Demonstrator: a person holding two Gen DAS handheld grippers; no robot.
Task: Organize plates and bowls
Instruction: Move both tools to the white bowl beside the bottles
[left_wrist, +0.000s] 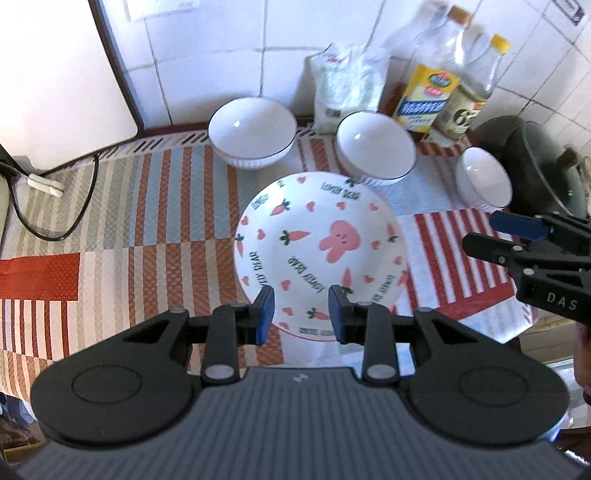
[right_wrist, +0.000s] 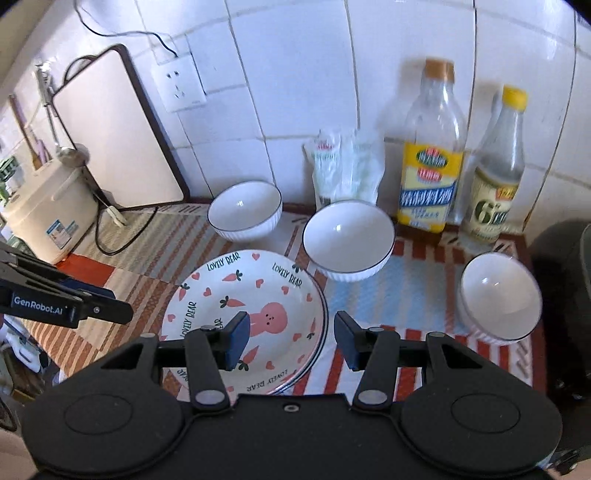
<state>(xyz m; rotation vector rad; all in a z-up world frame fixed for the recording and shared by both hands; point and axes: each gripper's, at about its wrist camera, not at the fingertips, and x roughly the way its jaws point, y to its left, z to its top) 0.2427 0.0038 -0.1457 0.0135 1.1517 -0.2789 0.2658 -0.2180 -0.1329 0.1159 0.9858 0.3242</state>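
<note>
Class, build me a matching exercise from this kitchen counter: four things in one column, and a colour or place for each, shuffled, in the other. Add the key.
Things
1. rabbit plate
2. tall oil bottle
3. smaller bottle
4. cutting board

Descriptions
A. leans against the tiled wall, far left
B. yellow cap
C. pink hearts and carrots, in front of the bowls
D. yellow label, brown cap

Pairs: 1-C, 2-D, 3-B, 4-A
</note>
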